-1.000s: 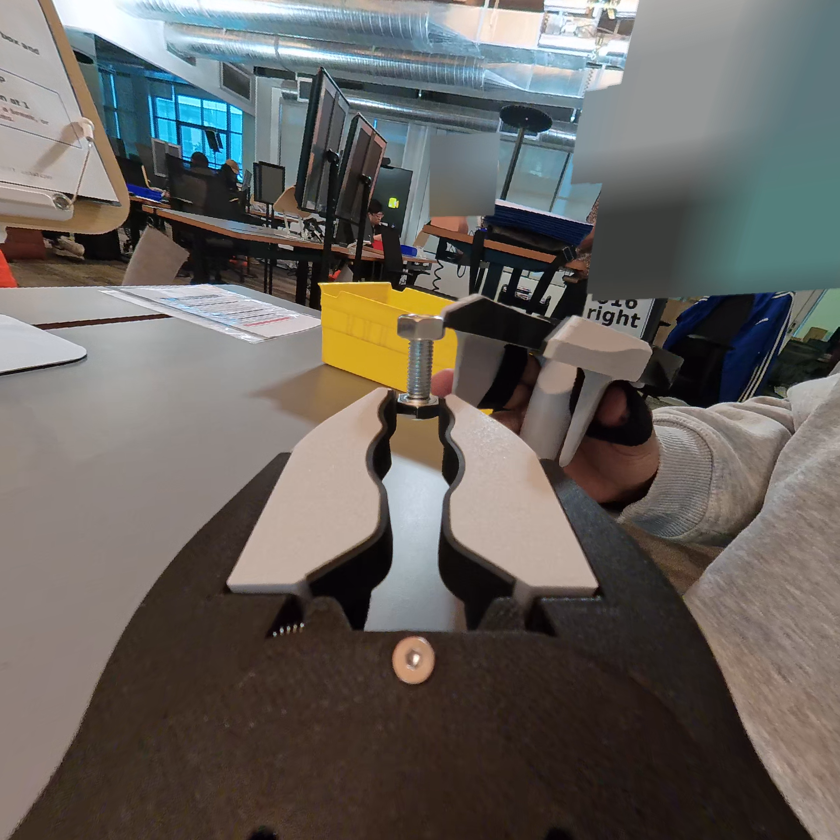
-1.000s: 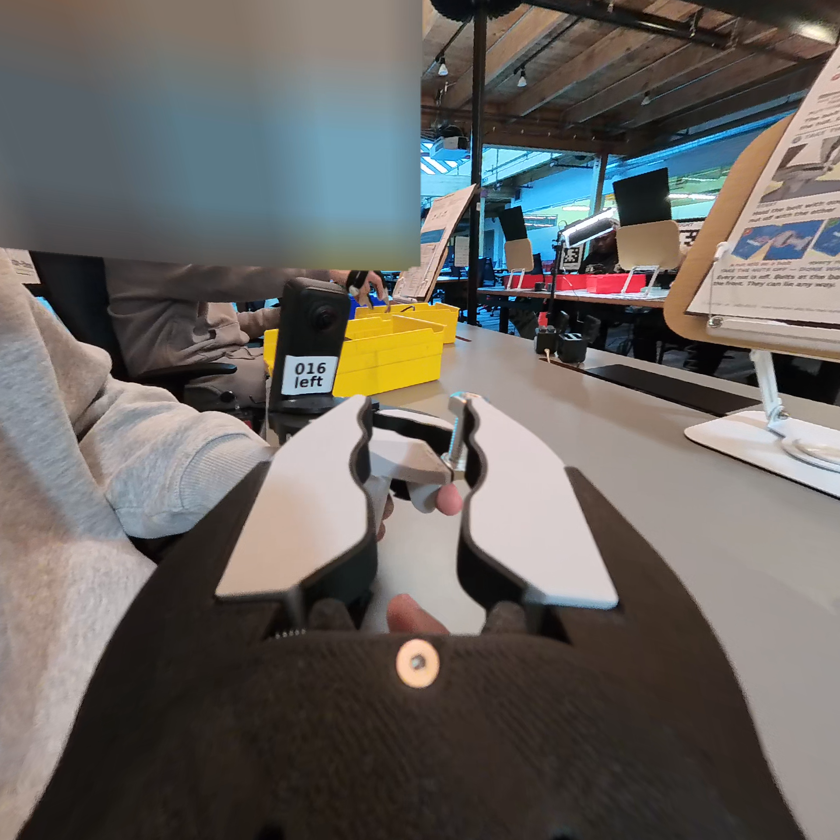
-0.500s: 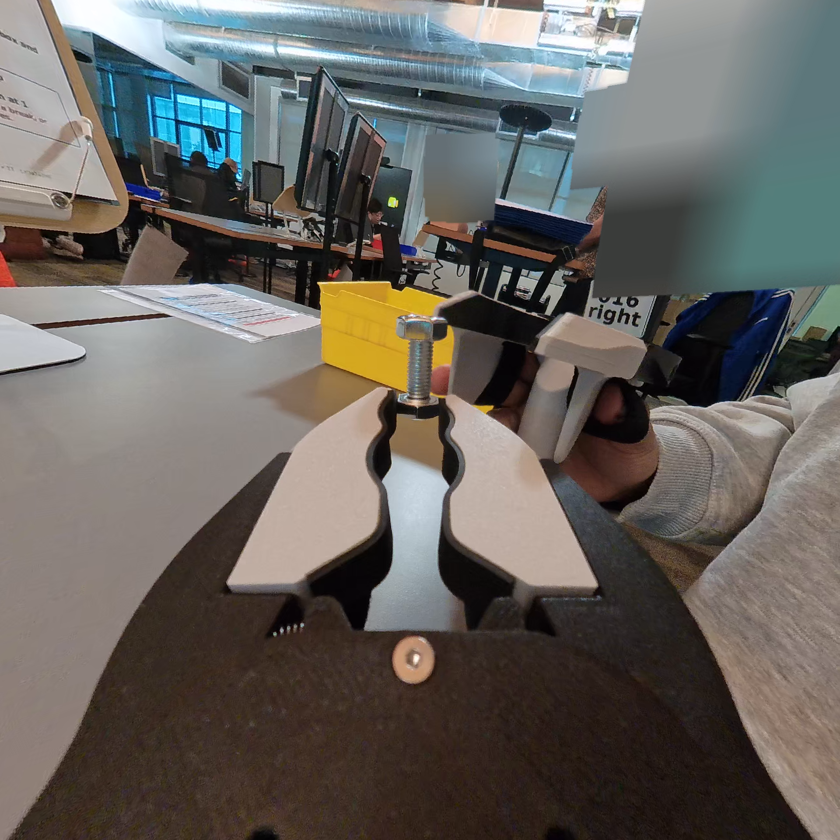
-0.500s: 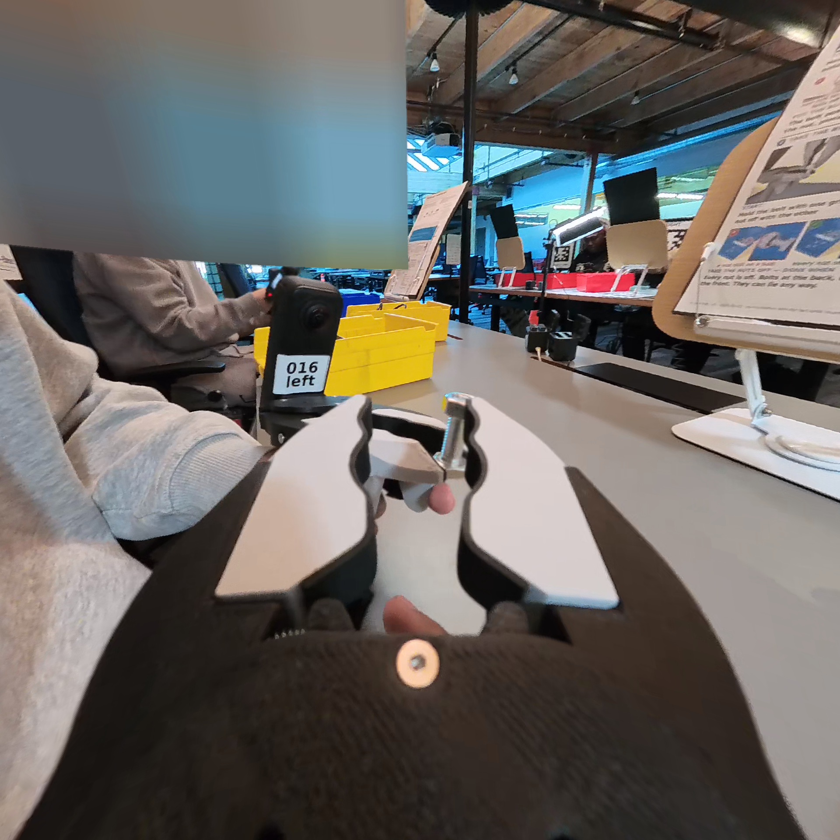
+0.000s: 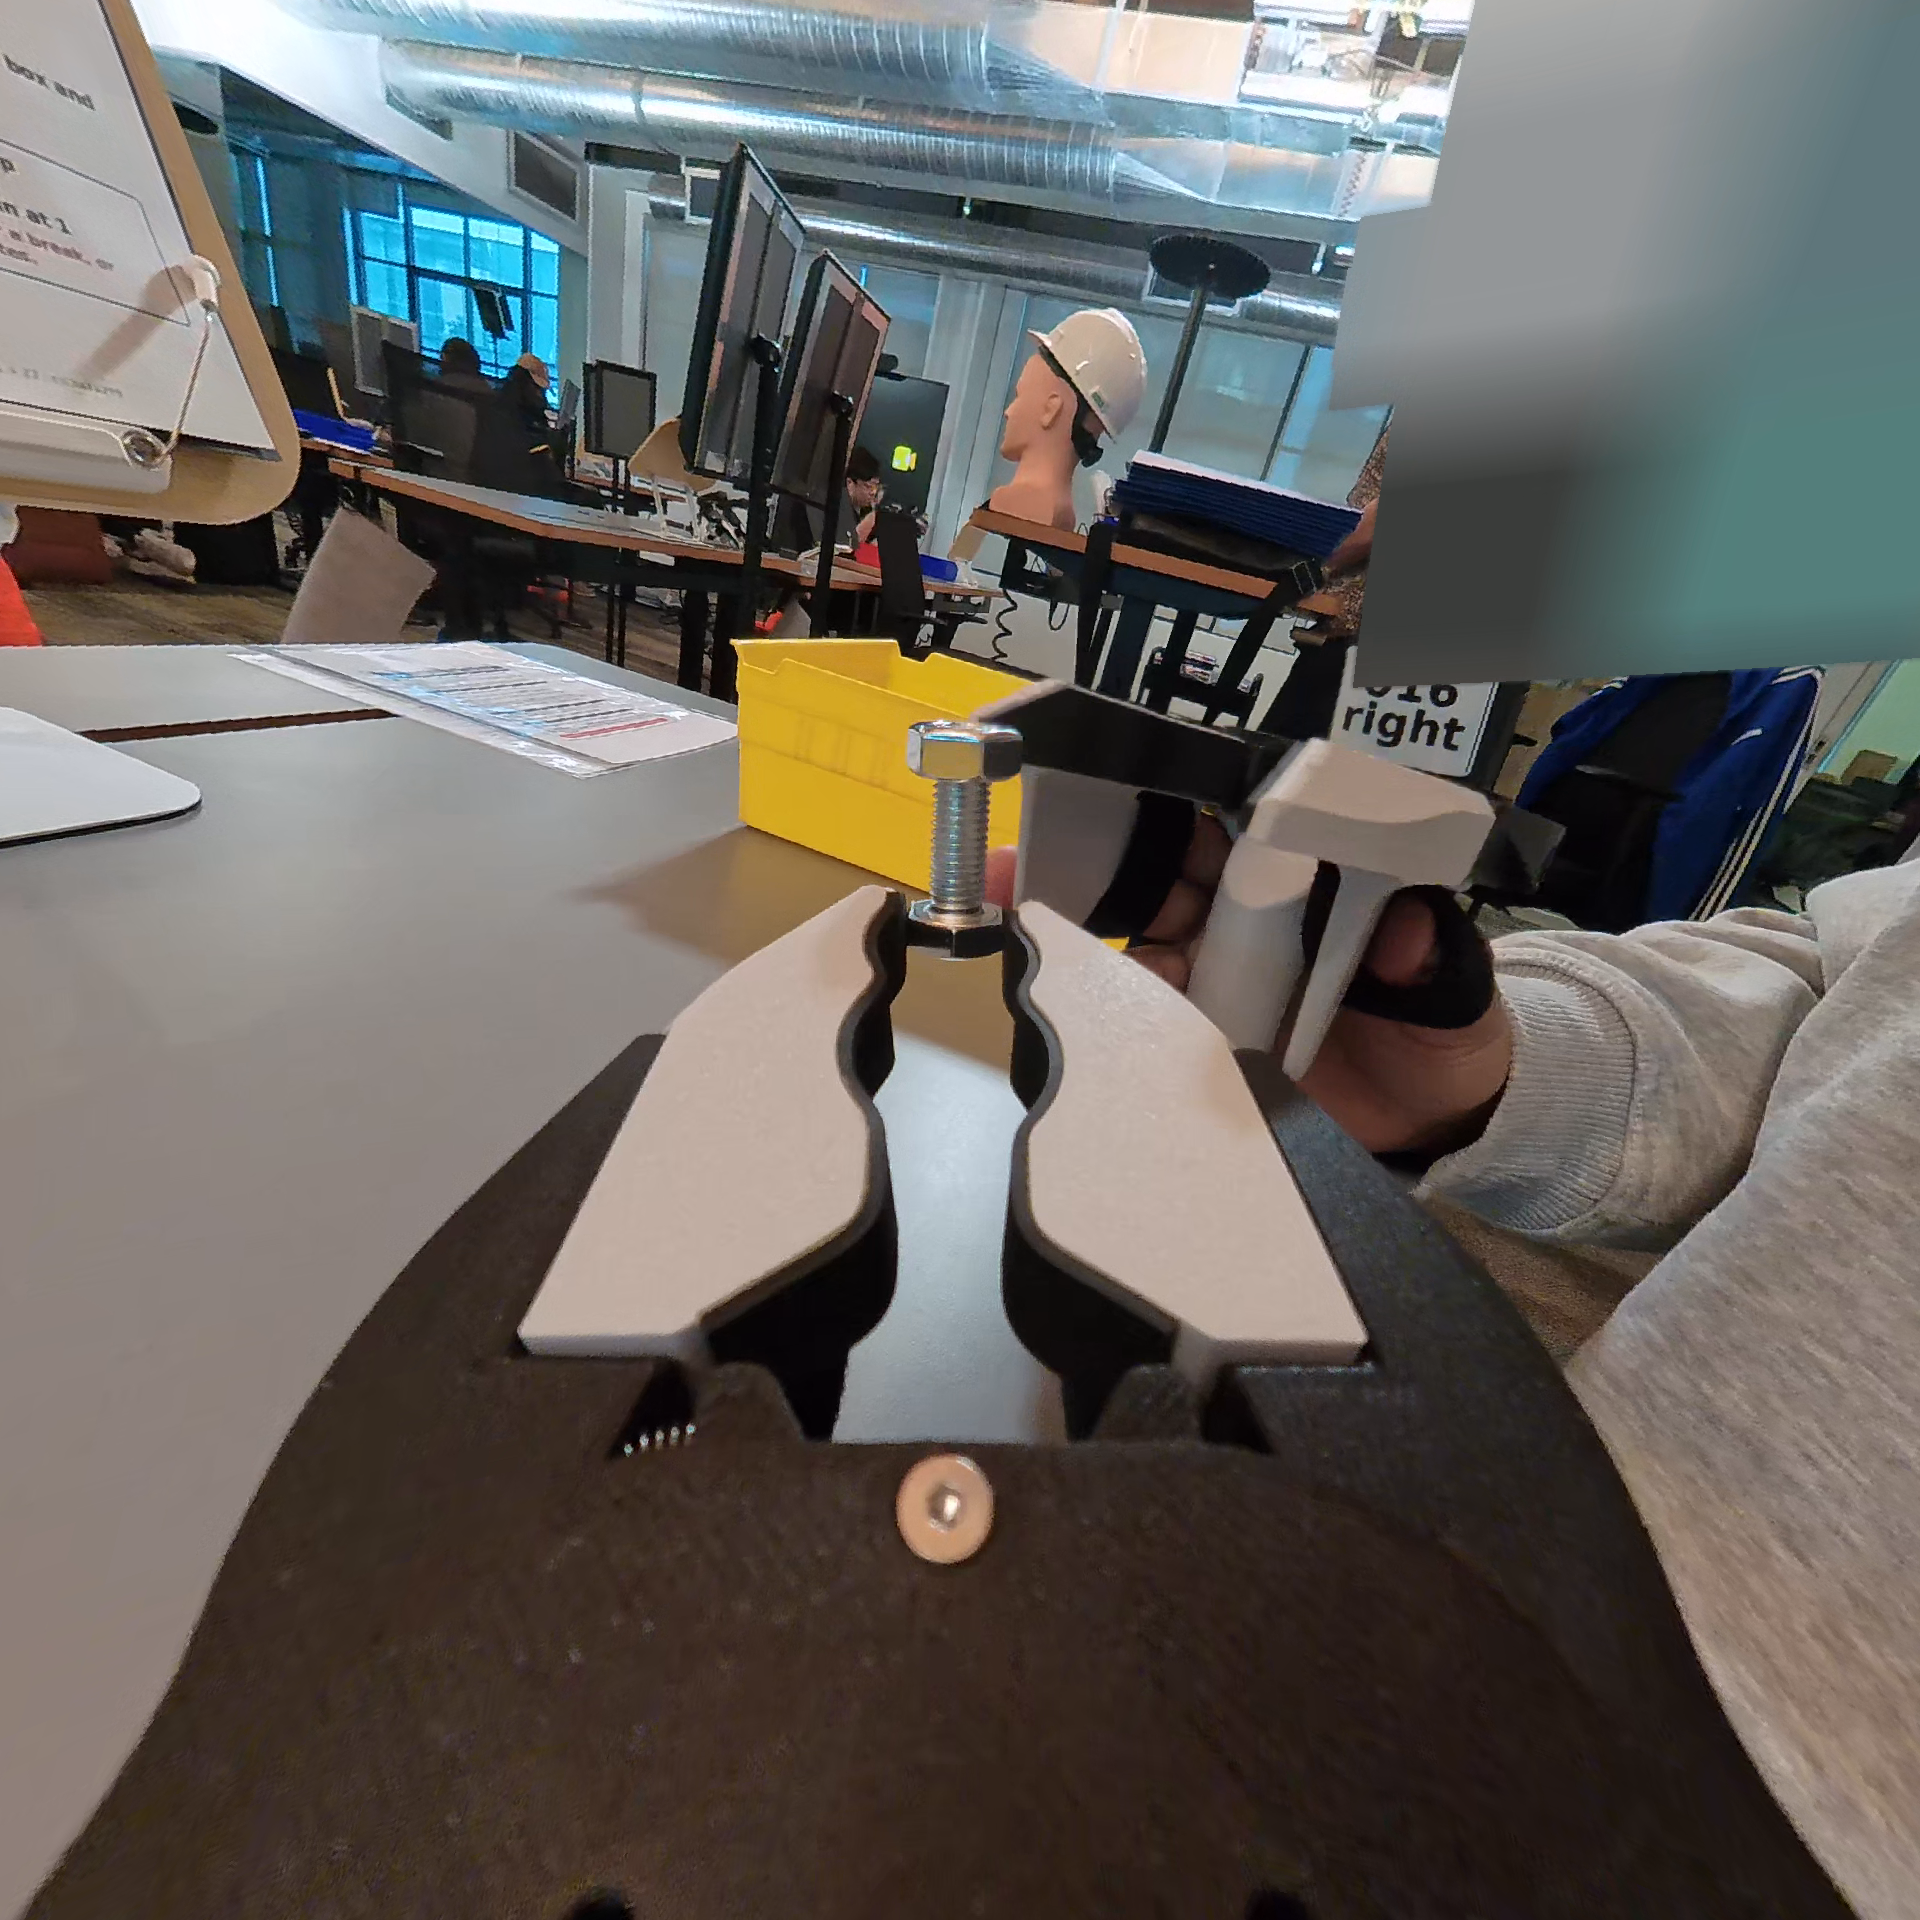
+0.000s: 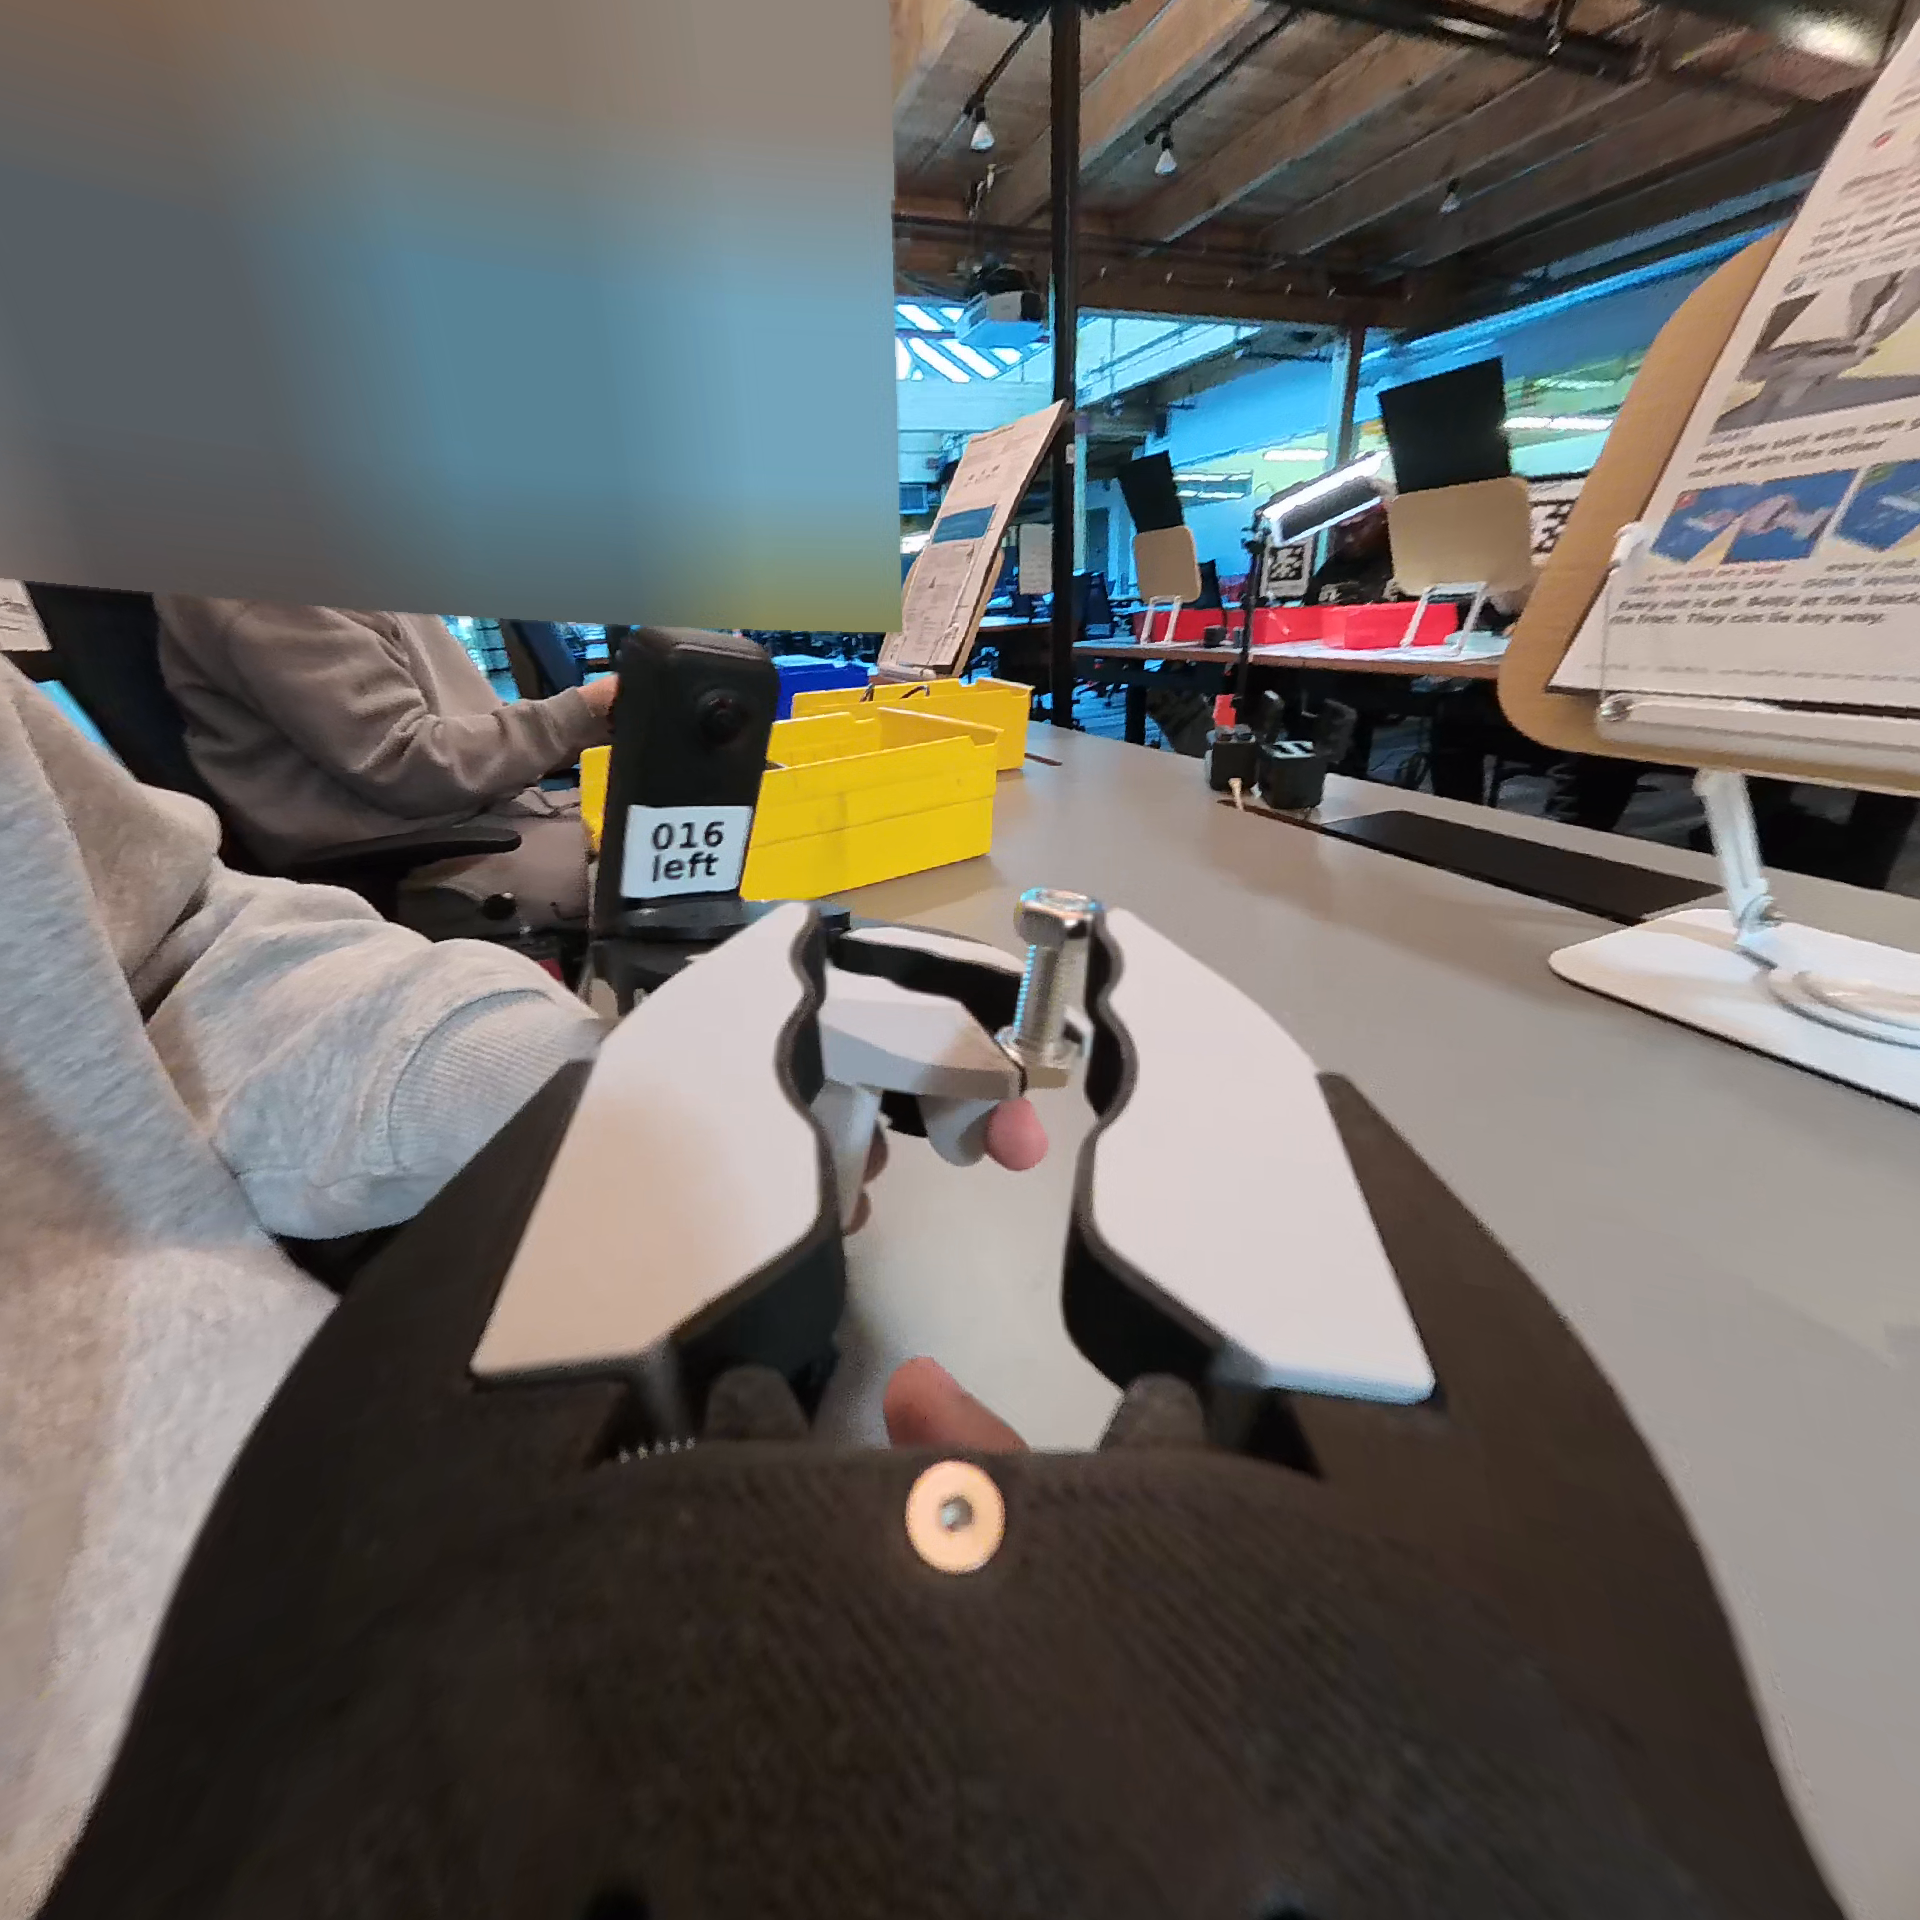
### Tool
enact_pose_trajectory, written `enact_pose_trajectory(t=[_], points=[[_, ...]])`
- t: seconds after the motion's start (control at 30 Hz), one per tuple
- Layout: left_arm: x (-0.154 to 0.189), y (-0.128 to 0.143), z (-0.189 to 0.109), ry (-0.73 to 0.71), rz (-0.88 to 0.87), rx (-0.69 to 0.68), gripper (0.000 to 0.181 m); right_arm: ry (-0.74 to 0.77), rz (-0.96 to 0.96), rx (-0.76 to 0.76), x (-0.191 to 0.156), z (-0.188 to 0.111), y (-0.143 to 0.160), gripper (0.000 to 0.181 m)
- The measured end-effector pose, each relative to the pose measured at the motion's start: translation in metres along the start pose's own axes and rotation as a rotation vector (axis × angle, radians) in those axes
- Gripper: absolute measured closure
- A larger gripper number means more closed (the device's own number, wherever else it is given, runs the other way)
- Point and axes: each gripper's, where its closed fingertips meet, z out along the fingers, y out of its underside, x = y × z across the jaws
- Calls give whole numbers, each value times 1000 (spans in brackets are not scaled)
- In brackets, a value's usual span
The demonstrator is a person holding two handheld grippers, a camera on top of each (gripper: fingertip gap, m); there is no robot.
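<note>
My left gripper point(image 5: 954, 920) is shut on a hex nut point(image 5: 954, 928) at its fingertips. A silver bolt point(image 5: 961, 821) stands upright in the nut, hex head on top. My right gripper point(image 5: 1132, 769) is open, level with the bolt head, and its far fingertip is right beside the head. In the right wrist view the bolt point(image 6: 1049, 971) stands between the open fingers of my right gripper point(image 6: 956, 925), close to the right finger. The nut point(image 6: 1039, 1060) sits in the tips of the left gripper point(image 6: 1013, 1070). Whether the right finger touches the bolt is unclear.
A grey table point(image 5: 312, 987) lies below both grippers. A yellow bin point(image 5: 831, 769) stands behind the bolt; more yellow bins point(image 6: 873, 800) show in the right view. A document stand point(image 6: 1714, 966) is at the right, a laminated sheet point(image 5: 499, 696) far left. A grey sleeve point(image 5: 1714, 1091) is alongside. Only a small space, under 4 cm, lies between the two pairs of fingers.
My right gripper's fingers have spread slightly around the bolt and it shifted a little. My left gripper has kept still with the nut and bolt.
</note>
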Motion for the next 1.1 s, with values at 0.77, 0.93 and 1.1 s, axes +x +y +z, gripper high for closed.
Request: enact_pose_trajectory(t=[0.77, 0.93, 1.1], points=[[-1, -1, 0, -4, -7, 5, 163, -25, -5, -9, -5, 0, 0, 141], [-1, -1, 0, -2, -6, 3, 163, 6, -27, -6, -1, -1, -1, 143], [-1, -1, 0, -3, -5, 4, 163, 13, -19, -16, 1, 0, 2, 134]])
